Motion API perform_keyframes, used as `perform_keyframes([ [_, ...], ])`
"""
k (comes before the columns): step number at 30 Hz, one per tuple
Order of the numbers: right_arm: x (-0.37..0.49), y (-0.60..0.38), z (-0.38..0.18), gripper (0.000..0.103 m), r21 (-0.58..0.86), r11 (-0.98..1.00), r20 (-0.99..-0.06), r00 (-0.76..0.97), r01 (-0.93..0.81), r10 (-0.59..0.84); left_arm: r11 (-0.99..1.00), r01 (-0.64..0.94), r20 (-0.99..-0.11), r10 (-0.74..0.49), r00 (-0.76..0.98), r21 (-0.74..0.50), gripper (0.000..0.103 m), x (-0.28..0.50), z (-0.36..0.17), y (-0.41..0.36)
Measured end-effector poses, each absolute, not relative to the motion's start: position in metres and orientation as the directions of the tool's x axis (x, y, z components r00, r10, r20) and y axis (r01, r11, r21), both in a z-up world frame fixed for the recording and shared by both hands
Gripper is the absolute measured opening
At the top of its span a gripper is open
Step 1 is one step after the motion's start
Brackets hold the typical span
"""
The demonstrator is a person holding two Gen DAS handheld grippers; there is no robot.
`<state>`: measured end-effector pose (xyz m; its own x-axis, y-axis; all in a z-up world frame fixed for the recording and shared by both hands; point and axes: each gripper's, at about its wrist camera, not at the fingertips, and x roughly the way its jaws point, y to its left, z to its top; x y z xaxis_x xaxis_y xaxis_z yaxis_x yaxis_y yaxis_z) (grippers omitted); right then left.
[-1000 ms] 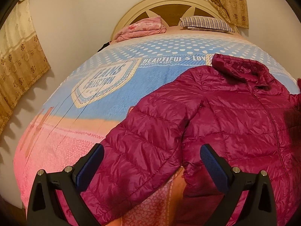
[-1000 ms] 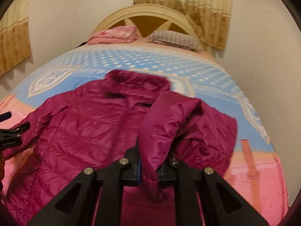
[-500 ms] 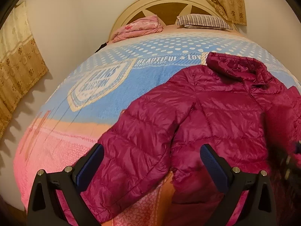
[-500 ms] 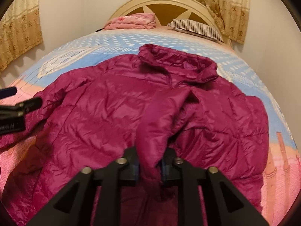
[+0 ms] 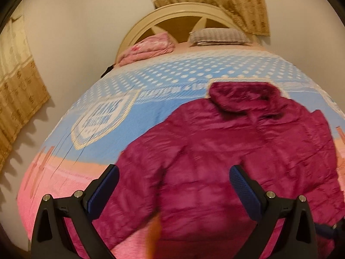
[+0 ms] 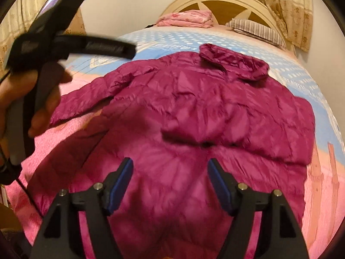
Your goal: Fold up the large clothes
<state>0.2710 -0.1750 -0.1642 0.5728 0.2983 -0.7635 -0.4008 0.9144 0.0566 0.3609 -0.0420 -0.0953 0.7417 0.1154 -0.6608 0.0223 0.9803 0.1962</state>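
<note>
A magenta quilted puffer jacket lies spread on the bed, collar toward the headboard. Its right sleeve is folded across the body; the left sleeve stretches out to the left. My left gripper hovers open above the jacket's left side, nothing between its blue pads. My right gripper hangs over the jacket's lower middle with its jaws opening and nothing between them. In the right wrist view the left gripper shows at upper left, held by a hand.
The bed has a blue dotted and pink bedspread. A folded pink blanket and a striped pillow lie by the cream headboard. Curtains hang on the left wall and behind the headboard.
My right gripper let go of the sleeve cuff it held and its jaws spread; the sleeve now lies across the jacket. My left gripper moved right over the jacket.
</note>
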Motion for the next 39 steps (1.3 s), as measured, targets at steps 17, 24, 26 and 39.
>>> perform_keyframes([
  [17, 0.370, -0.379, -0.144, 0.054, 0.196, 0.955, -0.694, 0.720, 0.222, -0.025, 0.917, -0.037, -0.690, 0.325, 0.647, 0.398, 0.102, 0.393, -0.184, -0.053],
  [24, 0.427, -0.374, -0.157, 0.052, 0.089, 0.974, -0.700, 0.709, 0.208, -0.087, 0.965, -0.048, -0.588, 0.197, 0.784, 0.259, 0.102, 0.384, -0.098, -0.069],
  [26, 0.436, -0.367, -0.166, 0.049, 0.081, 0.981, -0.715, 0.695, 0.177, -0.067, 0.970, 0.005, -0.627, 0.154, 0.764, 0.244, 0.102, 0.392, -0.107, -0.087],
  [39, 0.435, -0.335, -0.210, 0.052, 0.044, 0.997, -0.759, 0.651, 0.063, -0.007, 0.938, -0.037, -0.678, 0.276, 0.682, 0.344, 0.102, 0.405, -0.204, -0.097],
])
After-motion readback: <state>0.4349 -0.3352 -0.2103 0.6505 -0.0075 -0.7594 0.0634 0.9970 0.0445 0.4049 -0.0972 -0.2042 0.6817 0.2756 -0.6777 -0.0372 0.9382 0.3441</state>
